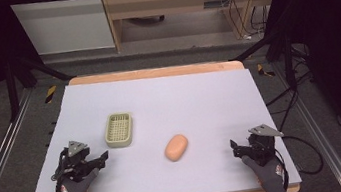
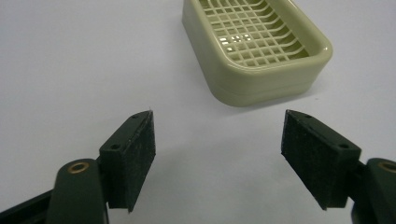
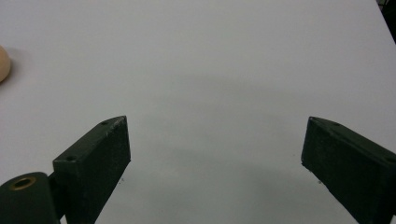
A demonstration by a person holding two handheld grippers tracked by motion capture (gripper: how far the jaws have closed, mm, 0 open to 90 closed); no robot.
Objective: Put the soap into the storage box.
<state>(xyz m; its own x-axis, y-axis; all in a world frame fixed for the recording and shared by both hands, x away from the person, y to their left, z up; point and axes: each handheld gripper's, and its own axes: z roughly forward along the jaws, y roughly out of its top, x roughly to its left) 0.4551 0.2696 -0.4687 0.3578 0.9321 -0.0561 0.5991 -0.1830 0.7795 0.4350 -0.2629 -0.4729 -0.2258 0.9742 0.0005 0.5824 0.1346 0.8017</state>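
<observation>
At table centre, a peach oval soap bar is lying at four o'clock from a pale-green plastic grid-bottomed soap dish. Left gripper and right gripper are resting spread wide, empty. Risk, likely: smooth soap slipping from pinching jaws.

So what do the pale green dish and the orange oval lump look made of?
The pale green rectangular grid-bottomed dish looks like moulded plastic: smooth, slightly glossy, with highlights on its lattice. The peach-orange oval bar looks like soap, matte and rounded, though the high view can't confirm that.
</observation>
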